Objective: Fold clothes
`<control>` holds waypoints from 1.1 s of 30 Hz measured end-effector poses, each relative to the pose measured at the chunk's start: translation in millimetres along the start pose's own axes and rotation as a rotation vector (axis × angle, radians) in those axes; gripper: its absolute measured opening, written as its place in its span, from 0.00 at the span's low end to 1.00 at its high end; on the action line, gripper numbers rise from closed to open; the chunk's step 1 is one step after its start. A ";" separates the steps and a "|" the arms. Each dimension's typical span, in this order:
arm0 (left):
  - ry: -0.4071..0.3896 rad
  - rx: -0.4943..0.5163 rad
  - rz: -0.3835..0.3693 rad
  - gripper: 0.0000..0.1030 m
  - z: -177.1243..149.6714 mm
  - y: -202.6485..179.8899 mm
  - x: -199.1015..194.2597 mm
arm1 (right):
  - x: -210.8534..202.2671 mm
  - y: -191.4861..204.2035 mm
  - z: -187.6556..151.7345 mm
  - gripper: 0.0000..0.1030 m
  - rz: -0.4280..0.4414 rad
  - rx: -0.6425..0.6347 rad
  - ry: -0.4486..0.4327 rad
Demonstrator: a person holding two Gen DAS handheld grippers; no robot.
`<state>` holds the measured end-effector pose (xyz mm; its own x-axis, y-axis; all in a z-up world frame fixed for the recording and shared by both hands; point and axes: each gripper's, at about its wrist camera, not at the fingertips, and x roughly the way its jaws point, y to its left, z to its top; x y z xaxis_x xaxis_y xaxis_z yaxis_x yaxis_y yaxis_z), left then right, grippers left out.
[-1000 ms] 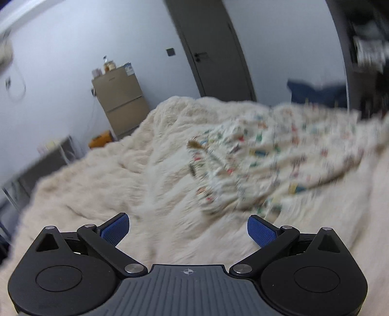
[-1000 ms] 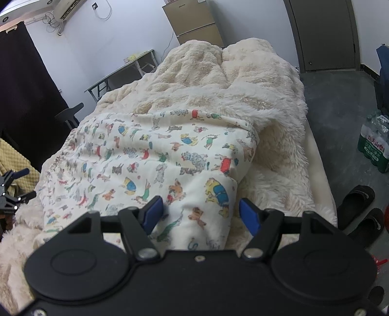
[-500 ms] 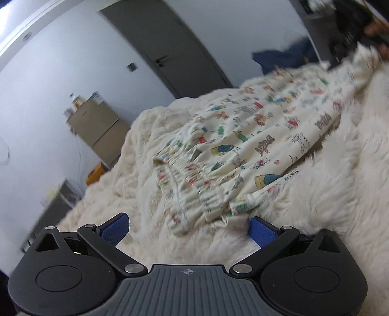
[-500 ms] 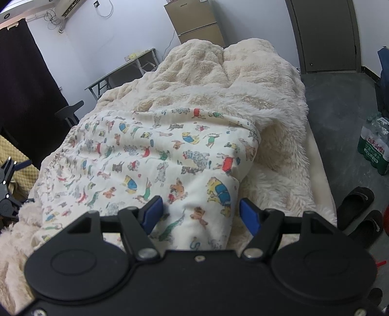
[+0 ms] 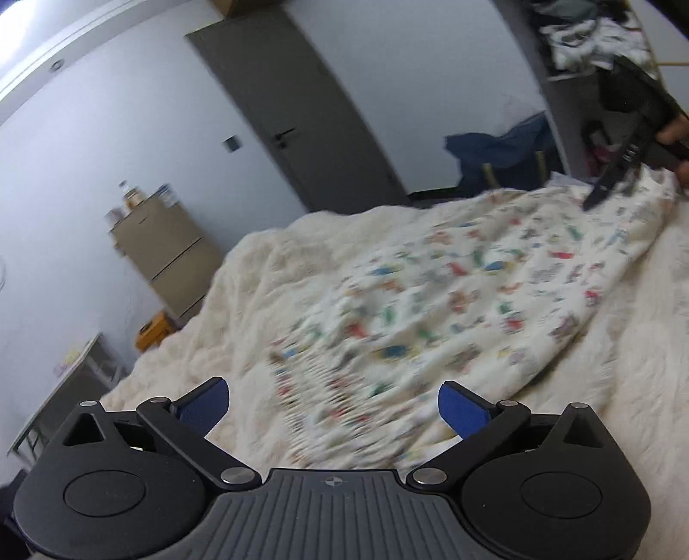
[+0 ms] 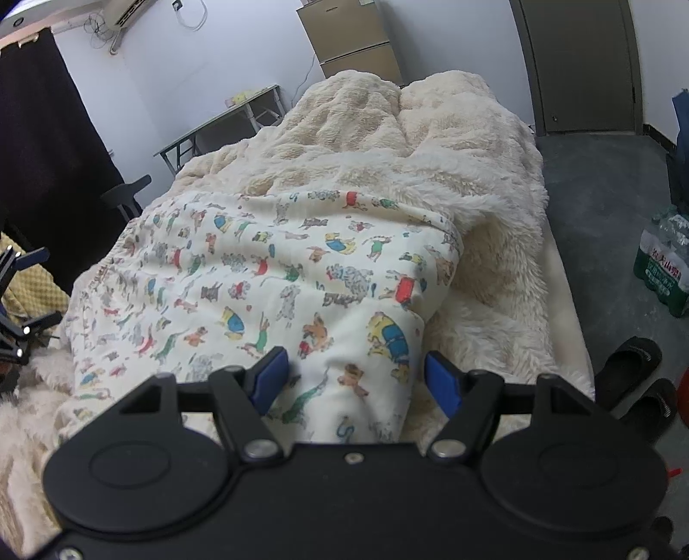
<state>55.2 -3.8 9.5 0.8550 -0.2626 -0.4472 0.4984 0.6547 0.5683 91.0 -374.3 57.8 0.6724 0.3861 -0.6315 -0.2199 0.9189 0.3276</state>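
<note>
Room: pale blue-white walls, a grey door [image 5: 310, 116], a beige two-door fridge [image 6: 353, 38] by the far wall; a grey metal-legged table [image 6: 224, 125] stands beside the bed
Surface: fluffy cream plush blanket [image 6: 430, 142] covers the whole bed, rumpled into ridges toward the far end
Garment: cream cotton clothing printed with small coloured cartoon animals [image 6: 275, 275] lies spread flat on the blanket; its gathered elastic edge [image 5: 310, 387] points toward the left gripper, blurred in that view; its other end lies under the right gripper
Left gripper [image 5: 331, 405]: blue-padded jaws spread wide apart, holding nothing; the gathered edge sits just ahead, between the two pads; whether they touch the cloth I cannot tell
Right gripper [image 6: 357, 379]: blue-padded jaws wide apart, nothing clamped; the cloth end lies between them
Floor: grey; a pair of black slippers [image 6: 637, 379] beside the bed; a green shrink-wrapped pack of water bottles [image 6: 663, 267] nearby
</note>
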 end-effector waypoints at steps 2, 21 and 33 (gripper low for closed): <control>0.021 0.071 -0.019 0.98 -3.2 -22.1 7.1 | -2.9 2.4 1.3 0.66 0.004 -0.012 -0.003; 0.052 0.339 -0.023 1.00 -11.2 -34.0 1.6 | -3.4 7.8 1.9 0.67 0.005 -0.024 0.003; -0.109 0.644 0.073 1.00 -2.9 -66.6 23.9 | -0.3 9.0 -0.3 0.68 0.005 -0.020 0.006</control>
<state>42.0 -51.6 -41.0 0.8828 -0.3263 -0.3380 0.3953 0.1271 0.9097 88.6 -366.1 60.8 0.6671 0.3914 -0.6339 -0.2376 0.9182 0.3169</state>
